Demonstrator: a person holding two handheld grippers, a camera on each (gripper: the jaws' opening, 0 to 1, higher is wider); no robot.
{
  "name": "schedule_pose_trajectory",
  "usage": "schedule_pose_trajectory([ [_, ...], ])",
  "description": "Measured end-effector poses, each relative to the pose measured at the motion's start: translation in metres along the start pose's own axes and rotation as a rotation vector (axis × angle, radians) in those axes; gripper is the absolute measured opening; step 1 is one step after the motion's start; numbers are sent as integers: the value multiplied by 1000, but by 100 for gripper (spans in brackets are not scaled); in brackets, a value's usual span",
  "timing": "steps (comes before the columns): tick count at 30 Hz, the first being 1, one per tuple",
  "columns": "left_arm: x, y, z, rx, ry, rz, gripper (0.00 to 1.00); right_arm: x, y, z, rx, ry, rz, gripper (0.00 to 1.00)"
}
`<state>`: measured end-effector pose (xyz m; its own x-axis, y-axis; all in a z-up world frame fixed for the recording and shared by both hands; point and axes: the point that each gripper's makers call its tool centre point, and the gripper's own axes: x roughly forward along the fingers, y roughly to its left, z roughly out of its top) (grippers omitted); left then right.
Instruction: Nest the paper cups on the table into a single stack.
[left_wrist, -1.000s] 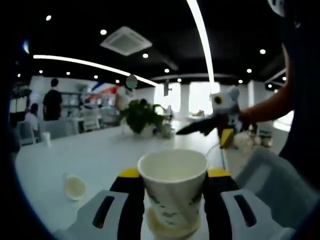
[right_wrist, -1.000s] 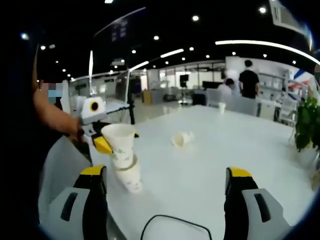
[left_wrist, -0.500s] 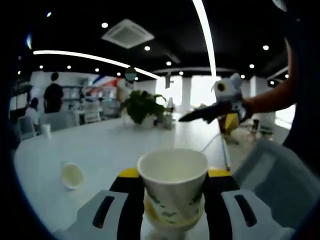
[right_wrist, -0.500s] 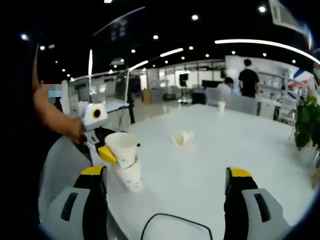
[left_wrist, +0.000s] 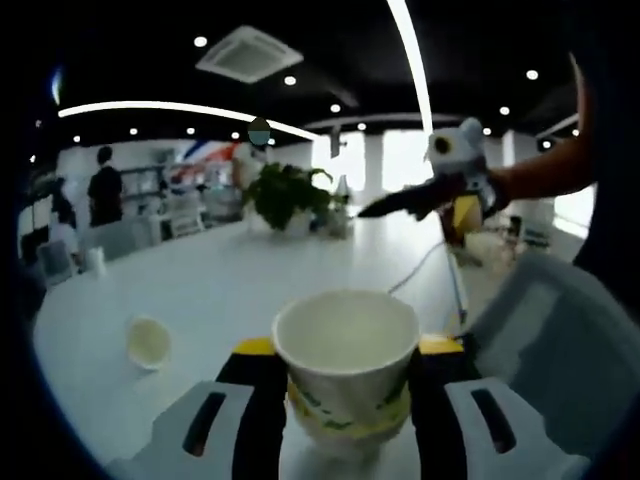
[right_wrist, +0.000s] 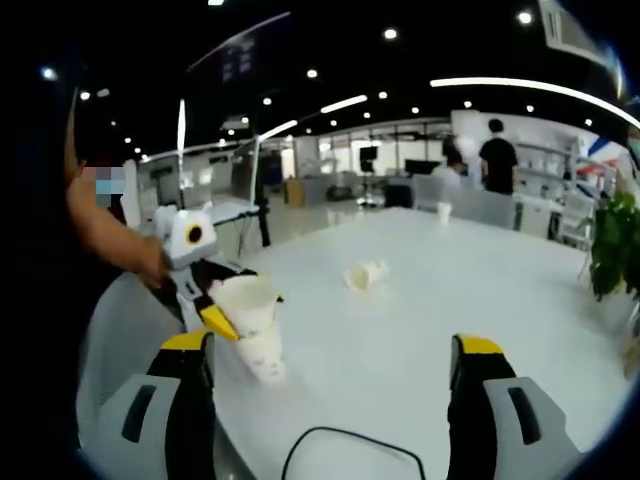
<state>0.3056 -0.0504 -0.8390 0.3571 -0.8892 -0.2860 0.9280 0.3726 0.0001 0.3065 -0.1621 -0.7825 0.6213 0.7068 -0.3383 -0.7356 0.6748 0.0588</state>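
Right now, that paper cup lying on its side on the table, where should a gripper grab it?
Probably by its wall. The tipped cup lies on its side on the white table, apart from the others, its open mouth sideways. I'd come from above with the open right gripper, one jaw on each side of the wall near the mouth, squeezing gently since paper crushes.

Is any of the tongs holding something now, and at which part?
The left tongs hold a paper cup by its side wall, just below the rim, pushed into a second cup beneath. The right tongs are open and hold nothing.
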Motion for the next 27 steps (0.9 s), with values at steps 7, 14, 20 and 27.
schedule_pose_trajectory([
  [7,-1,3,4,-18,-12,2,51,2,-2,1,1,2,2,96],
  [14,-2,11,12,-57,-52,25,77,4,-4,0,3,2,4,96],
  [20,-8,24,31,-86,-99,69,97,5,-6,1,4,0,-1,97],
  [27,-28,49,46,-48,-103,116,98,5,-10,2,12,-10,-12,98],
])
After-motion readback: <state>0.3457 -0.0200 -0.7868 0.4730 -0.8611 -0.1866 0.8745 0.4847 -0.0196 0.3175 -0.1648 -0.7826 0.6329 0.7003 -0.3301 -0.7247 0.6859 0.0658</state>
